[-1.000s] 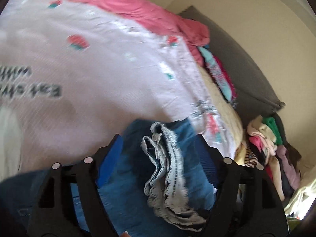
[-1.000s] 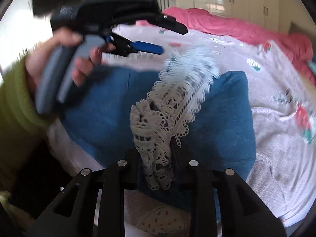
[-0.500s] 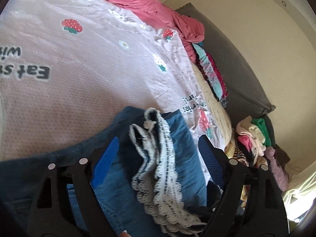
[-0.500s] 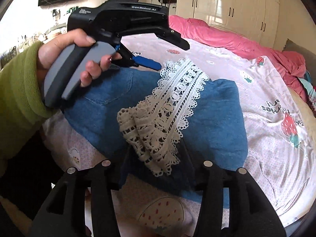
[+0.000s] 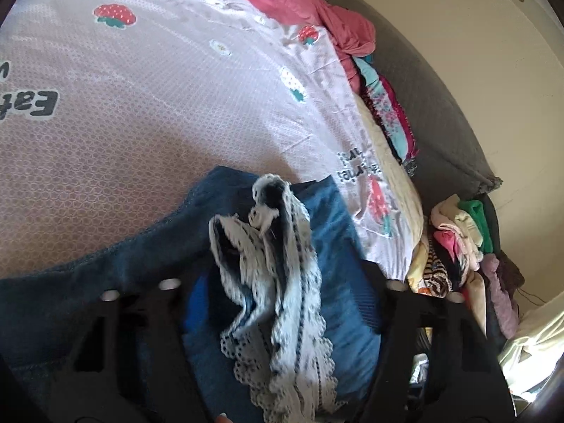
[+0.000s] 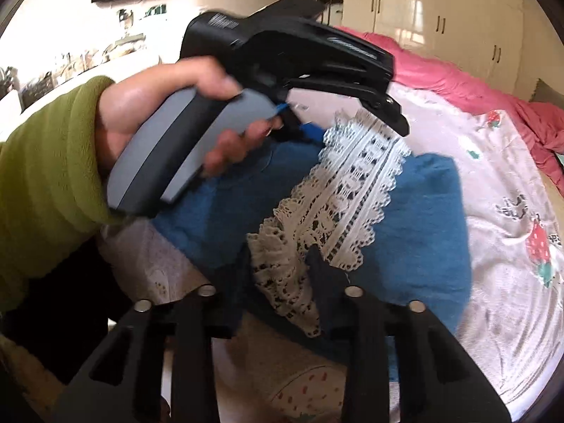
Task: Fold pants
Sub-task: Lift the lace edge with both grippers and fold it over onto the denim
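Blue denim pants (image 6: 416, 225) with a white lace hem (image 6: 338, 211) lie folded on the bed. In the left wrist view the pants (image 5: 338, 320) and the bunched lace (image 5: 278, 303) lie between my left gripper's (image 5: 282, 303) spread fingers, which stand open around the fabric. In the right wrist view my right gripper (image 6: 278, 271) has its fingers close around the near end of the lace; I cannot tell if they pinch it. The left gripper's body (image 6: 282, 70), held by a hand in a green sleeve, hovers over the pants' far side.
The bed has a pale strawberry-print cover (image 5: 176, 112) and a pink blanket (image 5: 303, 10) at the far end. A pile of mixed clothes (image 5: 461, 257) lies beside the bed at right. White wardrobes (image 6: 440, 17) stand behind.
The right gripper's fingers, open half a second ago, have closed in around the lace's near end. The left gripper has come down closer over the pants.
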`<action>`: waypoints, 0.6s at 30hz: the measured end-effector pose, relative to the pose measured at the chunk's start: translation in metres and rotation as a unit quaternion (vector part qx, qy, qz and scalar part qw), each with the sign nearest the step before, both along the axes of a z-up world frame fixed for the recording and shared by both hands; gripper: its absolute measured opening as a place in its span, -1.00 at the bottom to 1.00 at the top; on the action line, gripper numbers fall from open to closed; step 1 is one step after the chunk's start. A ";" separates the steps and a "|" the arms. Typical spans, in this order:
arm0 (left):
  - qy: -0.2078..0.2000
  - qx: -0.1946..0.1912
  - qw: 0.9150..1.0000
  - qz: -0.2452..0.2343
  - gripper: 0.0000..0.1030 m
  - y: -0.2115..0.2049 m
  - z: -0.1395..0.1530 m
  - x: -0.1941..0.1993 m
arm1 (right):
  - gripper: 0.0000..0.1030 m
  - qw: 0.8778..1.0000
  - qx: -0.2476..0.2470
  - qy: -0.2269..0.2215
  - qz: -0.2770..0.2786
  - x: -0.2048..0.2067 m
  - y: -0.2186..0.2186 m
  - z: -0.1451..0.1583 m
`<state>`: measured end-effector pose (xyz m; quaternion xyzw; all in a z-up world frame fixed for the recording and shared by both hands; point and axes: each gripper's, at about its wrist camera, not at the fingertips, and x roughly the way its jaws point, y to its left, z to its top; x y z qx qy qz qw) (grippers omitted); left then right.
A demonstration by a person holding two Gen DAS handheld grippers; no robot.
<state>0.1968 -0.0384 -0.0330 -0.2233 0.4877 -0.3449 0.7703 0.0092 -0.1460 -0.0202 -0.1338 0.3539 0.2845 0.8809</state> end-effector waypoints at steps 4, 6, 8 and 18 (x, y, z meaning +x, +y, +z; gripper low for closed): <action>0.013 -0.020 1.000 0.007 -0.60 0.003 -0.006 0.006 | -0.58 1.000 0.011 0.004 0.006 0.000 -0.005 0.003; 0.006 -0.032 0.999 0.008 -0.66 0.007 0.000 0.006 | -0.60 1.000 0.020 0.006 0.008 -0.001 -0.007 0.005; -0.024 -0.041 0.999 0.010 -0.66 0.014 0.016 0.005 | -0.61 0.999 0.027 0.001 0.018 -0.003 -0.007 0.010; 0.012 -0.016 0.999 0.034 -0.65 0.026 -0.011 0.019 | -0.49 0.998 -0.041 -0.019 0.053 -0.013 0.022 -0.010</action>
